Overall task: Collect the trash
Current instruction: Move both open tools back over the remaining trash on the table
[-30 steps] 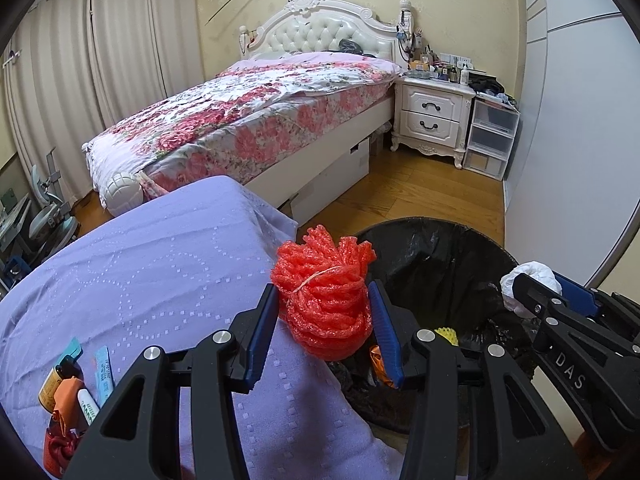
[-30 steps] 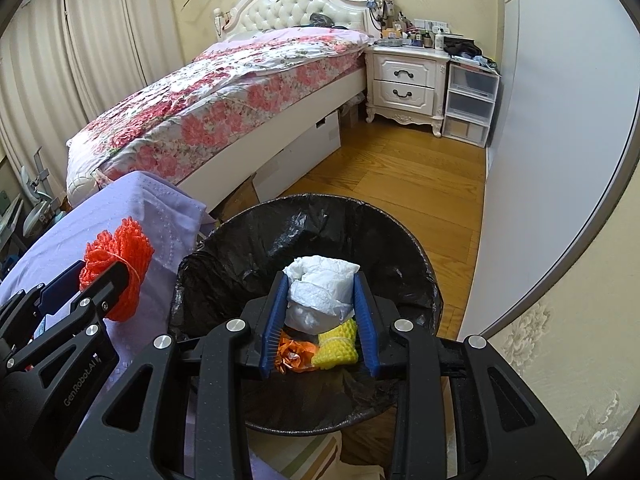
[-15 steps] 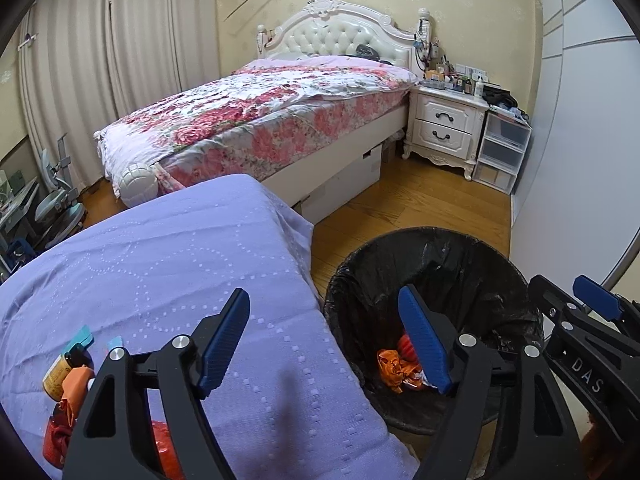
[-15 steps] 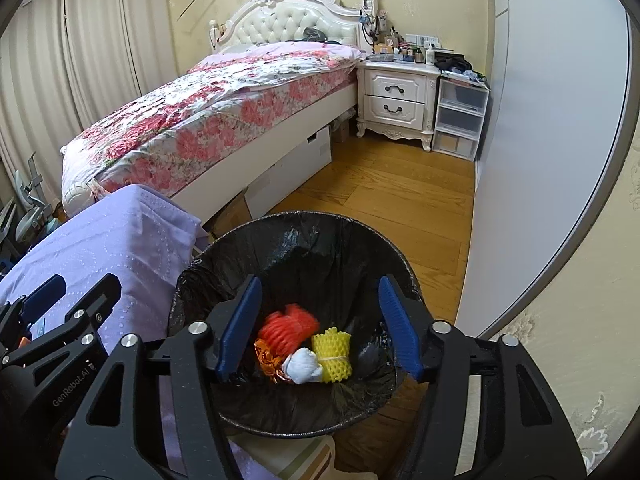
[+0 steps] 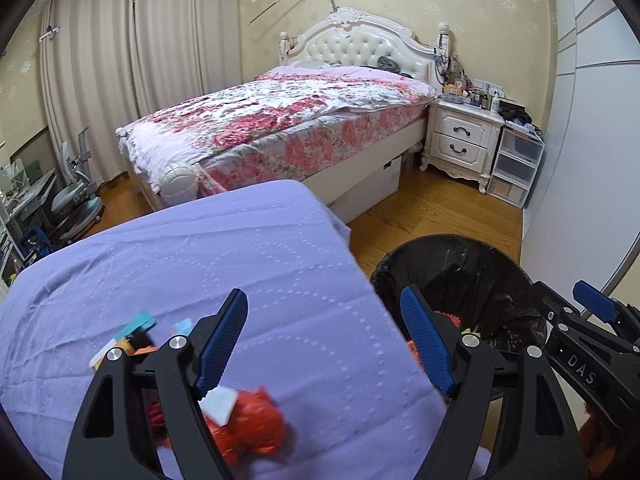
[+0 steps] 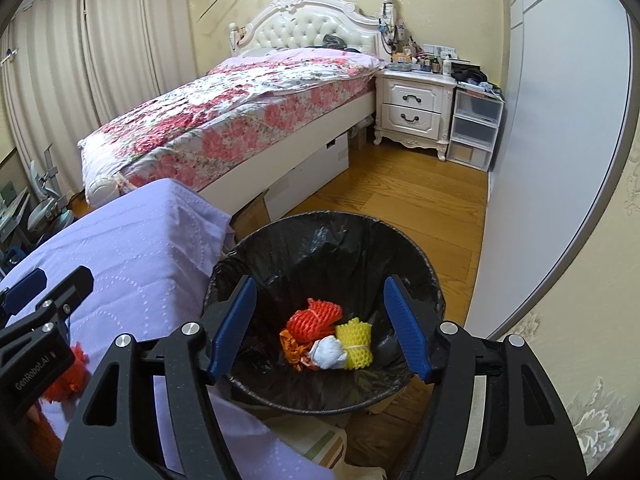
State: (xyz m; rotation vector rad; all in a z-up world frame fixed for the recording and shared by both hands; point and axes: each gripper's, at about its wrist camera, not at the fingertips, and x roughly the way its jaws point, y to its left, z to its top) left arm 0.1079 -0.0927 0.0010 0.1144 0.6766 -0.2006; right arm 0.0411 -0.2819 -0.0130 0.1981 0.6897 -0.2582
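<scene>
I note both grippers (image 5: pixel 324 340) (image 6: pixel 320 330) just opened, empty; red net (image 6: pixel 314 316) and white wad (image 6: pixel 328 354) now in bin (image 6: pixel 320 232), table wrappers (image 5: pixel 248 424) remain

Four trash pieces in one bin (image 6: pixel 248 272) (red, orange, white, yellow).

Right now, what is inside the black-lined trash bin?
In the trash bin: a red foam net, a yellow foam net, a white crumpled wad and an orange wrapper, piled together. Anything beneath the pile is hidden.
</scene>
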